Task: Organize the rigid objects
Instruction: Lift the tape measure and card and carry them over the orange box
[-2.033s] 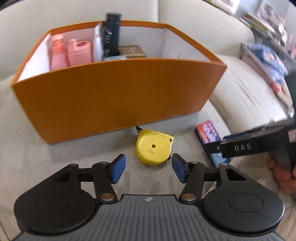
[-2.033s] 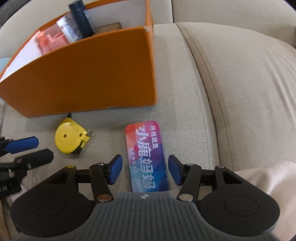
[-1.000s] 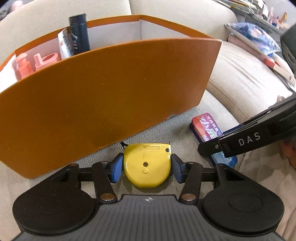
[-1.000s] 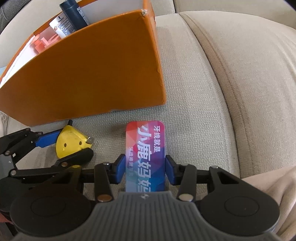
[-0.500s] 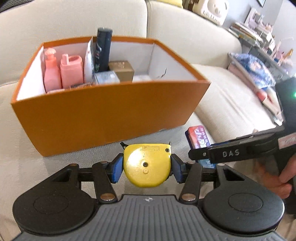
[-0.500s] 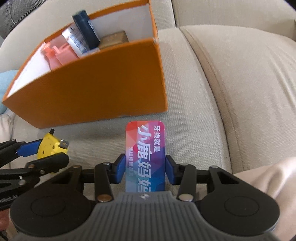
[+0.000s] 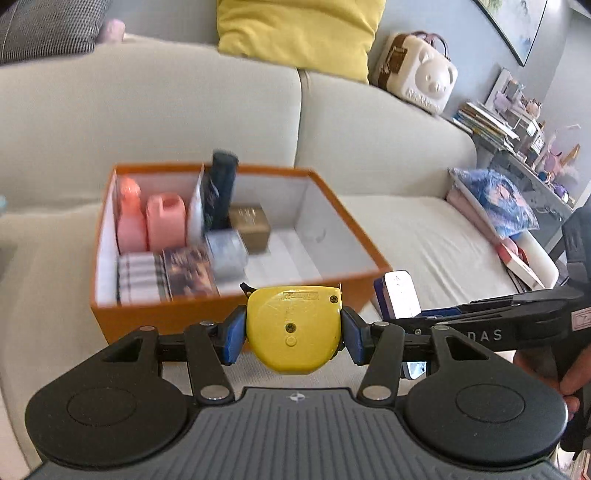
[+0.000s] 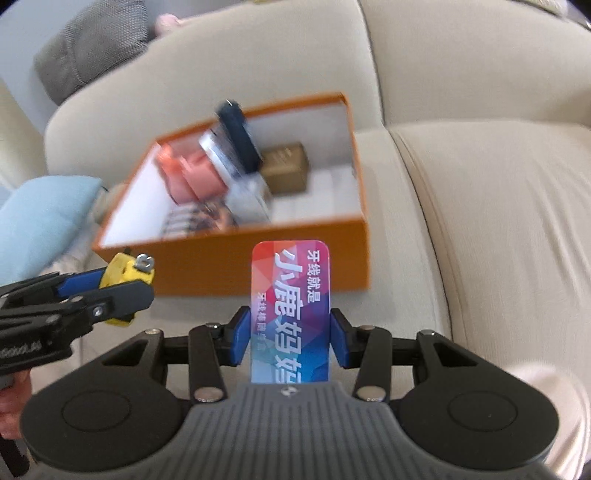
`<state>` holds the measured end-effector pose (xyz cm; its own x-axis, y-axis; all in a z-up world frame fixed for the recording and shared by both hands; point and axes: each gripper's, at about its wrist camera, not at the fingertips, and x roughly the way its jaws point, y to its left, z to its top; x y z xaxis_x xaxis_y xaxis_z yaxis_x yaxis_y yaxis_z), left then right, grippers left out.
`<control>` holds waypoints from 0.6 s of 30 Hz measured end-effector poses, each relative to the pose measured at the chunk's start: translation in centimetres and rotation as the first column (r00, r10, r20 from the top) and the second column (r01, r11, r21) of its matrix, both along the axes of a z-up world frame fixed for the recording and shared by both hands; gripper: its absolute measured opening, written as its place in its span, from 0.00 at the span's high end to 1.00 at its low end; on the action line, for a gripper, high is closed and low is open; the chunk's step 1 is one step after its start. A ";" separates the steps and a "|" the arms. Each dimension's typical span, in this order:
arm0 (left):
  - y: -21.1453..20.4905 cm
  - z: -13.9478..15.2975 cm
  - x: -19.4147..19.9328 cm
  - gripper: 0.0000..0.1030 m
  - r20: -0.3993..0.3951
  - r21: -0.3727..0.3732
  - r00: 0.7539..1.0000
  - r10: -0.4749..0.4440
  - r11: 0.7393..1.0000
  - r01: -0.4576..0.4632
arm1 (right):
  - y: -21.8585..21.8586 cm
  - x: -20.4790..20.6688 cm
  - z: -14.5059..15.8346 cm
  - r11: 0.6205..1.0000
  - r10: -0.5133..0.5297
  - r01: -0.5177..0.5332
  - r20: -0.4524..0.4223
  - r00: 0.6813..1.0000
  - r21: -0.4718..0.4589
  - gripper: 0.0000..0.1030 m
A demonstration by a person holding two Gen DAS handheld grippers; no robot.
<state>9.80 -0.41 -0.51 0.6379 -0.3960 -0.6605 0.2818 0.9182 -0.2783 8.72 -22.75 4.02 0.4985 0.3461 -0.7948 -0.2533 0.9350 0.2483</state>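
Note:
My left gripper (image 7: 293, 338) is shut on a yellow tape measure (image 7: 293, 326) and holds it in the air in front of the orange box (image 7: 155, 317). My right gripper (image 8: 290, 341) is shut on a flat red and blue packet with white characters (image 8: 290, 306), held above the sofa seat near the box's front wall (image 8: 258, 266). In the right wrist view the left gripper with the tape measure (image 8: 123, 271) is at the left. In the left wrist view the packet (image 7: 400, 297) shows at the right.
The box holds pink bottles (image 7: 147, 221), a dark tall bottle (image 7: 221, 184), a brown carton (image 7: 251, 225) and small packs (image 7: 166, 275); its right part has bare white floor (image 7: 291, 254). A yellow cushion (image 7: 299, 33) tops the sofa back. A light blue cushion (image 8: 40, 225) lies left.
Both grippers have risen off the sofa seat with their objects, so I now look down into the box from higher up.

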 end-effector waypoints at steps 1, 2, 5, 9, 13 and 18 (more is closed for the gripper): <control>0.1 0.5 0.5 0.41 0.008 0.008 1.000 0.002 1.000 -0.003 | 0.3 0.4 0.5 1.000 0.009 -0.009 0.007 1.000 0.002 0.55; 0.3 0.9 0.9 0.41 0.015 0.017 1.000 0.003 1.000 -0.003 | 0.7 0.9 1.1 1.000 0.015 -0.015 0.012 1.000 0.008 0.55; 0.6 1.8 2.1 0.41 0.036 0.038 0.999 0.005 0.999 -0.006 | 1.6 2.5 2.3 0.999 0.035 -0.036 0.026 0.999 0.023 0.55; 1.3 2.3 4.2 0.41 0.040 0.027 0.999 -0.005 1.000 0.004 | 2.8 5.0 3.5 0.998 0.059 -0.060 0.052 0.997 0.012 0.55; 2.0 1.9 6.4 0.41 0.017 0.028 1.000 -0.006 1.000 0.006 | 3.8 8.0 3.9 0.997 0.080 -0.079 0.051 0.995 -0.015 0.55; 2.8 0.1 8.9 0.41 -0.025 0.056 1.000 0.002 0.998 0.000 | 4.7 11.7 2.6 0.996 0.082 -0.083 -0.021 0.996 -0.034 0.55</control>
<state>18.70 2.41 -0.38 0.6212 -0.3569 -0.6976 0.2743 0.9330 -0.2331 20.45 -18.10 6.62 0.4537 0.3576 -0.8163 -0.3252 0.9192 0.2220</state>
